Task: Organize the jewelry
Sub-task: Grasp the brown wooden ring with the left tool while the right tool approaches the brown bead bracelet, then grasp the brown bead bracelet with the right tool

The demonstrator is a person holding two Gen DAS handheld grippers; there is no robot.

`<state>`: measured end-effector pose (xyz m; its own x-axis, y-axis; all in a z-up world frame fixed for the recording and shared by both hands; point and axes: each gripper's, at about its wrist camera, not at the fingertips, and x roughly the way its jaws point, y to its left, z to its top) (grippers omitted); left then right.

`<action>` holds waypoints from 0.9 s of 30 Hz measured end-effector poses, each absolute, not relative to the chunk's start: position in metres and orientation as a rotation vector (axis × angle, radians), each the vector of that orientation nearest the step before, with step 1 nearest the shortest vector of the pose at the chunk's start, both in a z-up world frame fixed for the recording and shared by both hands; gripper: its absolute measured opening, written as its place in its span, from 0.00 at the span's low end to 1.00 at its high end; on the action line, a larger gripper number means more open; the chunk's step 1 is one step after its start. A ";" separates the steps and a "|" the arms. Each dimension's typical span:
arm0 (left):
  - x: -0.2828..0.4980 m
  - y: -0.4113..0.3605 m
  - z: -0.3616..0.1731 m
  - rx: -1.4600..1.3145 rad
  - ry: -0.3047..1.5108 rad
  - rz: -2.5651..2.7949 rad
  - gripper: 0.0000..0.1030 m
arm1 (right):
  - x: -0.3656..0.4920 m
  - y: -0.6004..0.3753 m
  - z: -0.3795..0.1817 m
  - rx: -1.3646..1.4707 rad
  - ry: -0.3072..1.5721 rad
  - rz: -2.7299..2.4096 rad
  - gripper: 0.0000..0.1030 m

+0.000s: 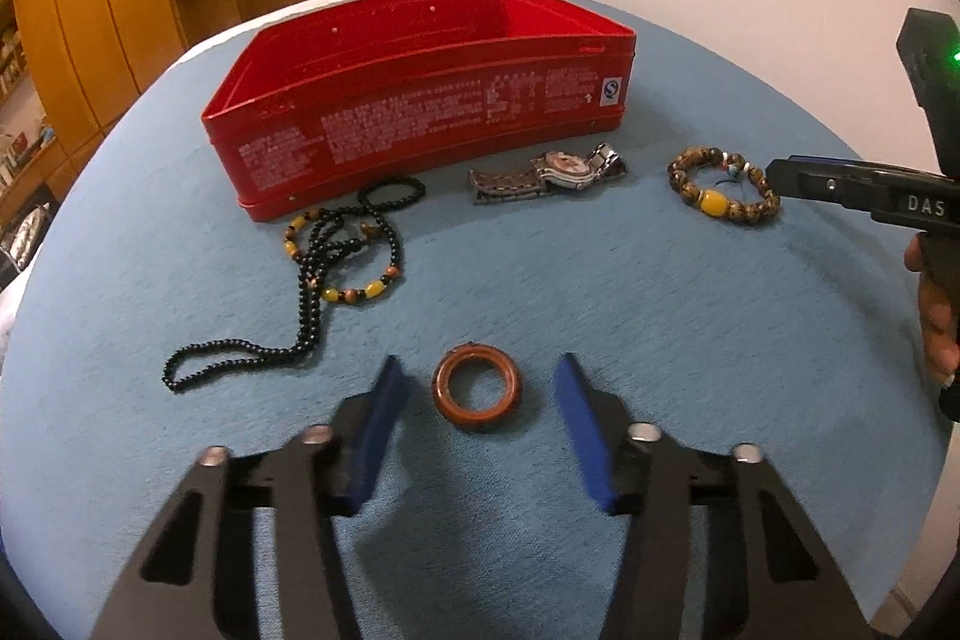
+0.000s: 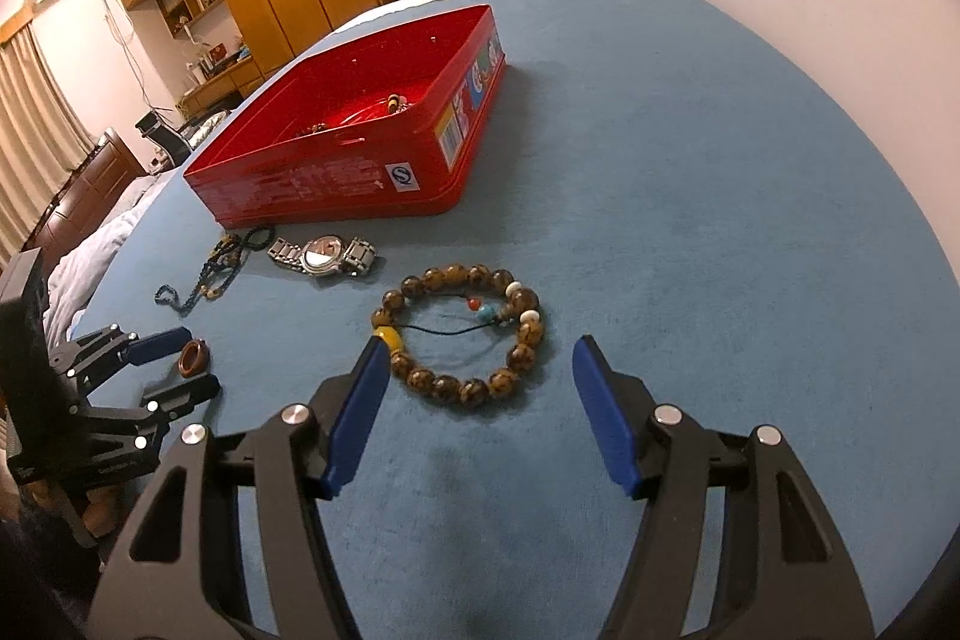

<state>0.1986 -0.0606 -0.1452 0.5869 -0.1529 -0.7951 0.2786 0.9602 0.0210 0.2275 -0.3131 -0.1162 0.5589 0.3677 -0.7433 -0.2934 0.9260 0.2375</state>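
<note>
A brown ring lies flat on the blue cloth between the blue pads of my left gripper. The pads stand clear of it on both sides, so the gripper is open. In the right wrist view the same ring shows inside the left gripper. A brown bead bracelet with one yellow bead lies just ahead of my right gripper, whose jaws are open and wide of it. The left wrist view shows that bracelet with a right gripper finger at its right side.
An open red tin box stands behind the jewelry, with some beads inside. In front of it lie a metal watch, a long black bead necklace and a small bracelet with yellow beads. A white wall lies beyond the table.
</note>
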 end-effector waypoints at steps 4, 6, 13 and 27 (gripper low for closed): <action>0.198 -0.061 -0.144 0.148 0.904 -0.261 0.29 | 0.230 -0.313 -0.117 0.087 0.896 0.392 0.61; 0.197 -0.062 -0.144 0.147 0.900 -0.260 0.29 | 0.231 -0.312 -0.118 0.082 0.898 0.390 0.60; 0.199 -0.063 -0.144 0.149 0.896 -0.259 0.29 | 0.238 -0.312 -0.125 0.061 0.932 0.375 0.38; 0.196 -0.064 -0.145 0.154 0.893 -0.258 0.29 | 0.242 -0.295 -0.135 -0.080 0.945 0.311 0.26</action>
